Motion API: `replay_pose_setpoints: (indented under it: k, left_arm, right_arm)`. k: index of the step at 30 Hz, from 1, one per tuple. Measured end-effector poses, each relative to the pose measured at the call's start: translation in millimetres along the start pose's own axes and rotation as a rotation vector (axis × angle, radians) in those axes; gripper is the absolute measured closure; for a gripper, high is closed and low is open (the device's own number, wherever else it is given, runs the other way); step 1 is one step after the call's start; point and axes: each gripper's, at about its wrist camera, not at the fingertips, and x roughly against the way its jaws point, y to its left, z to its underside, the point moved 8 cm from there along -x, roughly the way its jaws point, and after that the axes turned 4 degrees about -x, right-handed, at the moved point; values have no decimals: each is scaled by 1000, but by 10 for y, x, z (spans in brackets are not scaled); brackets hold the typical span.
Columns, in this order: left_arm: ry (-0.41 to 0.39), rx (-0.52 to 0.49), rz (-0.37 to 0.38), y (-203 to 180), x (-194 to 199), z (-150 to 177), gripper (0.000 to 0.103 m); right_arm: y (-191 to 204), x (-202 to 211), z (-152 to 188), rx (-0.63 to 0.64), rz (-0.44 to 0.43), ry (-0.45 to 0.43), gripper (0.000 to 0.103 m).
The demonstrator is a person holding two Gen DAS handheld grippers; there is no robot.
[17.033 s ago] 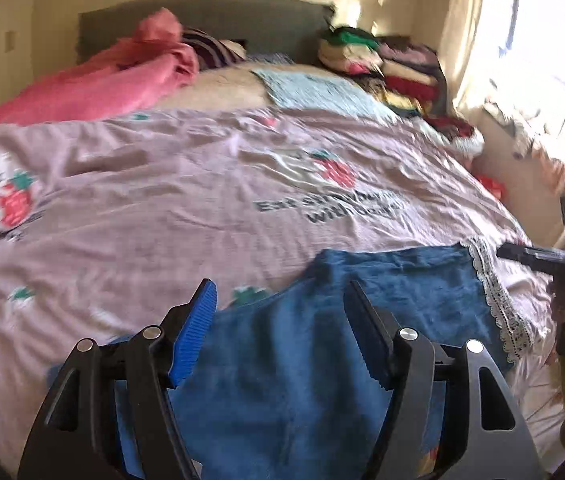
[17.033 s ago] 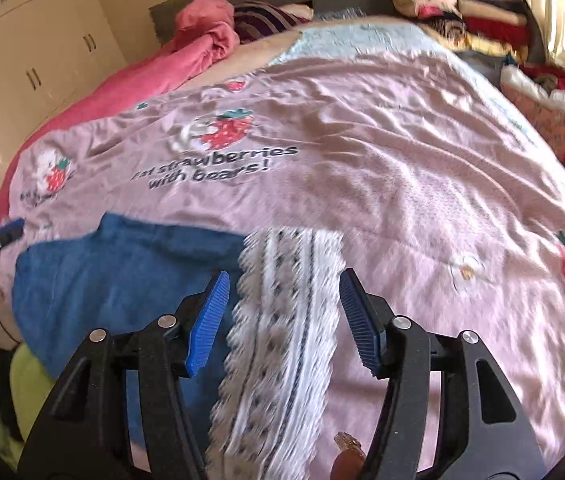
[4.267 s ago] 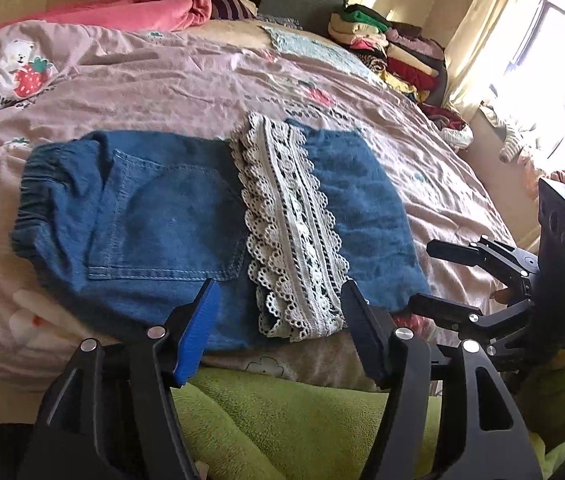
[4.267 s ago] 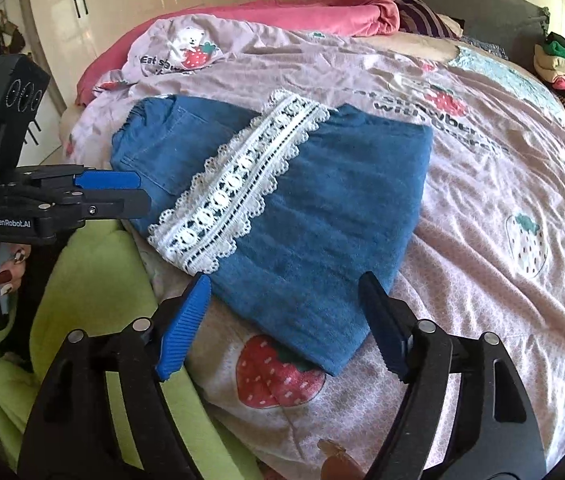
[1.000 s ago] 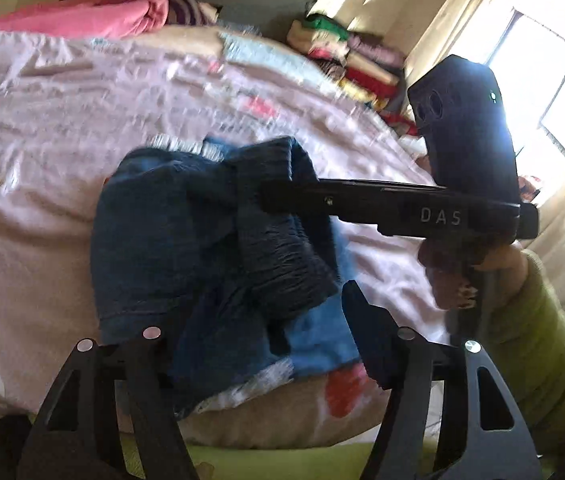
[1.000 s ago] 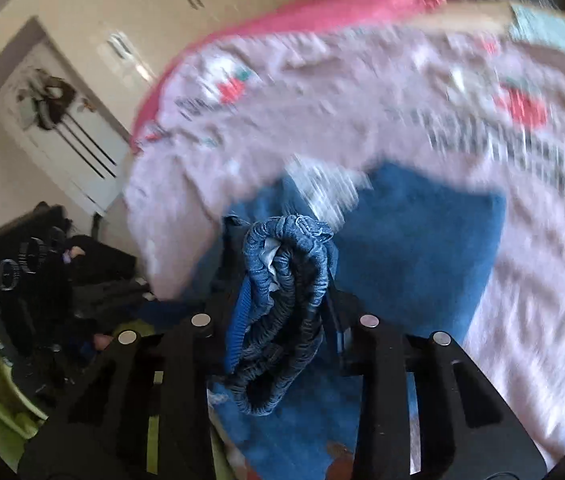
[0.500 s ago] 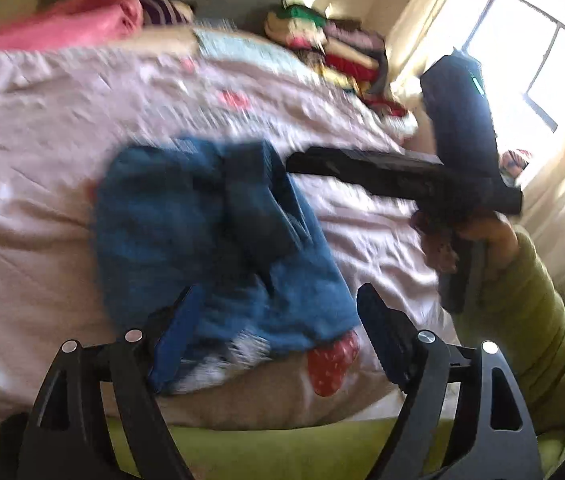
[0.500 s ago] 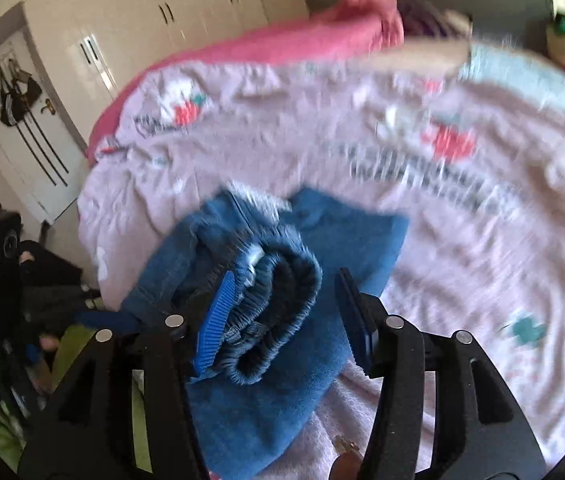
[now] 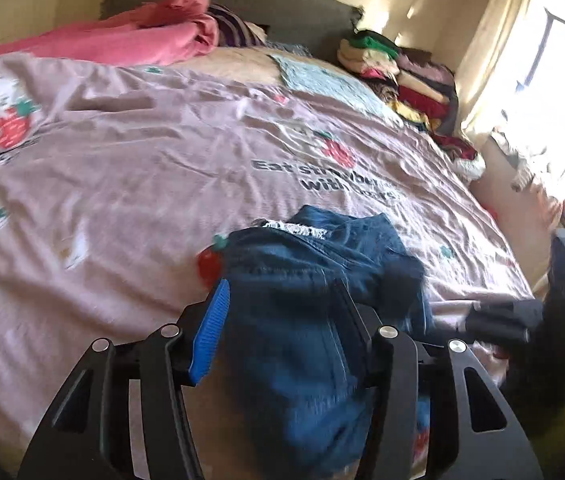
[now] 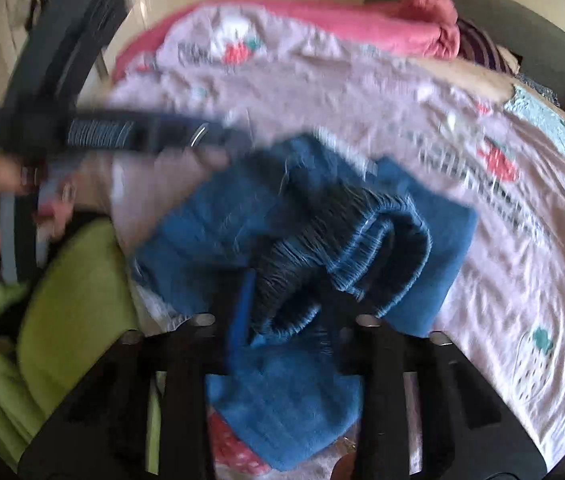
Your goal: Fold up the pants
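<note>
Pants (image 9: 314, 280) beside clothes stack (image 9: 398, 76)

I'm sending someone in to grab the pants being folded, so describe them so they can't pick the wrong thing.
Start at the big bed with the pink strawberry-print cover. At its near edge lie the pants, a bunched denim bundle. They are the only blue denim there, with a gathered elastic waistband and a strip of white lace peeking out, unlike the pink blanket and the stacked clothes by the headboard.

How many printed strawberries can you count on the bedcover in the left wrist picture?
5 on the bedcover, as far as shows: one by the bear print, one above the lettering, one beside the denim pants, one faint further back, one at the near edge. The pants may hide others.
</note>
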Motion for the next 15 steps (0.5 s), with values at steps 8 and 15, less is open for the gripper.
replay_pose_setpoints:
  k: [8,15]
  left_arm:
    - [59,-39,-20,-33,-408,168,53]
    - [41,-41,-6,-72,-266,145,44]
  right_arm:
    - [-64,-51,401,-76,-28,32,91]
    - [46,354,270,-64,-42,-57,89]
